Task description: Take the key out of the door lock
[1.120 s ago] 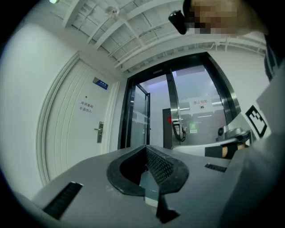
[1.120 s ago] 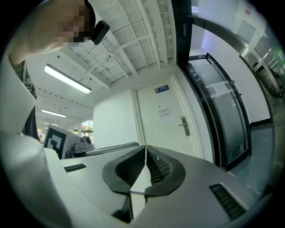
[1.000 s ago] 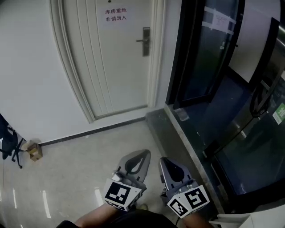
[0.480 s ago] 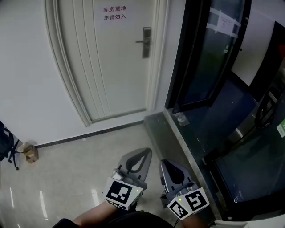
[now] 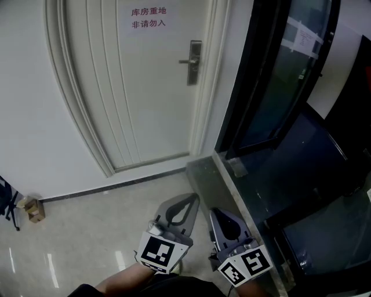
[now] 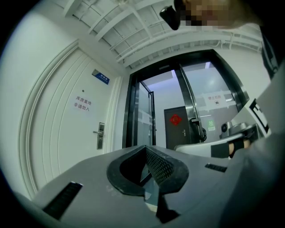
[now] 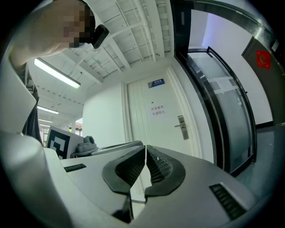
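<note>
A white door point(image 5: 133, 87) stands ahead with a metal lock plate and lever handle point(image 5: 194, 61) on its right side. The lock is too small to tell whether a key is in it. Both grippers are held low near my body, far from the lock. My left gripper point(image 5: 188, 200) is shut with nothing between its jaws, and my right gripper point(image 5: 215, 212) beside it is shut and empty too. From the left gripper view the lock plate point(image 6: 100, 135) shows far beyond the left gripper point(image 6: 145, 149). In the right gripper view the lock plate point(image 7: 181, 127) lies far past the right gripper point(image 7: 145, 148).
A red-lettered notice point(image 5: 148, 17) is on the door. A black-framed glass door point(image 5: 278, 81) stands to the right, with a grey sill point(image 5: 223, 185) at its foot. A small cardboard box point(image 5: 32, 209) sits by the wall at left on the glossy floor.
The head view has shifted: the door and lock now sit slightly lower and to the right in the picture. Both grippers stay shut, low and side by side.
</note>
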The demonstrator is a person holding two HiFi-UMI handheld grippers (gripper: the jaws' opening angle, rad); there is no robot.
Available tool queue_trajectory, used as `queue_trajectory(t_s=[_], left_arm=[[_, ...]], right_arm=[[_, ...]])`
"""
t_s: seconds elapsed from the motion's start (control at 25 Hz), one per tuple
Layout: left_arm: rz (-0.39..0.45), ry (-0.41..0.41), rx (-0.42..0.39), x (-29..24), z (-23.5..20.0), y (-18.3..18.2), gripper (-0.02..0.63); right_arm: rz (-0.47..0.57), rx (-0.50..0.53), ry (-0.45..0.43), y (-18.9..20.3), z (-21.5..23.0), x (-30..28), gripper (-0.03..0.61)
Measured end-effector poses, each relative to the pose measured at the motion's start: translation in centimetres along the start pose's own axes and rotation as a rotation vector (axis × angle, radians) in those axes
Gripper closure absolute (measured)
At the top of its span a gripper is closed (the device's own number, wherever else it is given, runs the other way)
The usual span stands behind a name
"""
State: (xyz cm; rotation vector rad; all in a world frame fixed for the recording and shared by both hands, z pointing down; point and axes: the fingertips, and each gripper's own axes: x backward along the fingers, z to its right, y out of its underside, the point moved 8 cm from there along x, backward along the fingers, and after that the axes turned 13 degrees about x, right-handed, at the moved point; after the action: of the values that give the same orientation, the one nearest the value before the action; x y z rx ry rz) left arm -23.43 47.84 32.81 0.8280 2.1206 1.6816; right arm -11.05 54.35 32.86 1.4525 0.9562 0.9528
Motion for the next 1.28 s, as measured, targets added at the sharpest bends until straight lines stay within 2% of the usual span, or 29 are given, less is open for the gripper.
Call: queue_trajectory(t_s=[0.36,0.64,1.28], left_arm=[[0.013,0.008,-0.002,-5.6,-4.6,-1.1,0.607],[0.004,-0.022,-0.011,-11.0,-7.5,-0.8,0.607],[0.029,-0.14,-0.046,-30.1,-13.3,-2.0,0.607]], right_arm=[[0.006,0.015,0.0,0.1,3.8,-6.4,0.561],[0.014,-0.007,-0.028,1.2,8.3,-10.8,0.561],[0.03,-0.003,-0.15,1.4,25.5,-23.2,0.561]])
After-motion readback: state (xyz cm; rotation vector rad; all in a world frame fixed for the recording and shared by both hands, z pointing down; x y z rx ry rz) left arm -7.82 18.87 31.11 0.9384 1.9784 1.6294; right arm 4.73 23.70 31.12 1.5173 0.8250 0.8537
